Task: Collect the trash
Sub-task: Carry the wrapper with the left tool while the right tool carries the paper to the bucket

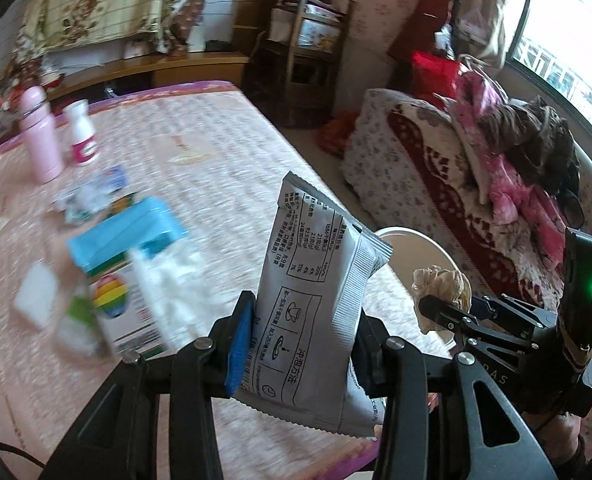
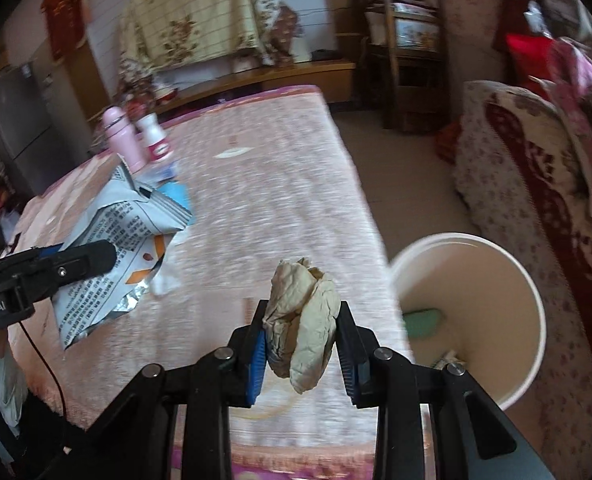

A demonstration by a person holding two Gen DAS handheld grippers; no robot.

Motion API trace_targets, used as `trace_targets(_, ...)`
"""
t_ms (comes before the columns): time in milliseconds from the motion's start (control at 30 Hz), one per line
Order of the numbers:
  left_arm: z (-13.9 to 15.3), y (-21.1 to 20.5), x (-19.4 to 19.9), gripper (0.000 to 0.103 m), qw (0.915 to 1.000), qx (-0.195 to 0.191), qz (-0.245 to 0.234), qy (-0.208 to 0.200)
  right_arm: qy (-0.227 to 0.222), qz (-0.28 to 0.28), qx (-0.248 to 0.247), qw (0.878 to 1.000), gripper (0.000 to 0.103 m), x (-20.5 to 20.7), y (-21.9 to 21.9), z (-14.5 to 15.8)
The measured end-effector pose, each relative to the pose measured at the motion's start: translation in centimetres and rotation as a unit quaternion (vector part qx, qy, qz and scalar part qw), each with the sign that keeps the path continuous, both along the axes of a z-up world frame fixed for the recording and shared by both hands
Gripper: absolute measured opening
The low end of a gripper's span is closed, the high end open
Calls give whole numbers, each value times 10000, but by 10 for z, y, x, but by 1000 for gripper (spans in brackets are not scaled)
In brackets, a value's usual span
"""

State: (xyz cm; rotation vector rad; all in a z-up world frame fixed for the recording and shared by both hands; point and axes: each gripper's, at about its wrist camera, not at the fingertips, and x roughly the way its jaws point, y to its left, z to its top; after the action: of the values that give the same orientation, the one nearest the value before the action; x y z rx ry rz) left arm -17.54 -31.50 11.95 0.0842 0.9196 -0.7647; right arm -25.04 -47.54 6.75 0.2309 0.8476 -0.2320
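Right wrist: white bin (image 2: 534, 320), green scrap (image 2: 424, 322) inside

You have a silver-grey foil sachet (image 1: 316, 300) printed with black Chinese text and small preparation diagrams, standing nearly upright and pinched at its lower part, its crimped top edge leaning to the right; from the right wrist view the same sachet shows a torn-open, crumpled end and an orange mark. You also have a crumpled beige paper wad (image 2: 302, 320), squeezed at its sides and raised above the pink bed cover. To the right, just off the bed's edge, stands the white round trash bin (image 2: 532, 292), open-topped, with a pale green scrap and a bit of other litter lying inside. Farther left on the cover more crumpled white wrappers (image 1: 90, 198) lie loose.
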Motion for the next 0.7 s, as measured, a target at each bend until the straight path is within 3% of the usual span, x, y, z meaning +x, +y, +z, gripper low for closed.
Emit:
trace_targets(400, -10, -96, -9, 45, 9985, 34, -543, 56, 266, -1094, 38, 9936, 33, -30, -97, -14)
trace_targets(700, -22, -151, -17, 45, 9972, 82, -728, 155, 362, -1530, 157, 9874, 34, -41, -132, -30)
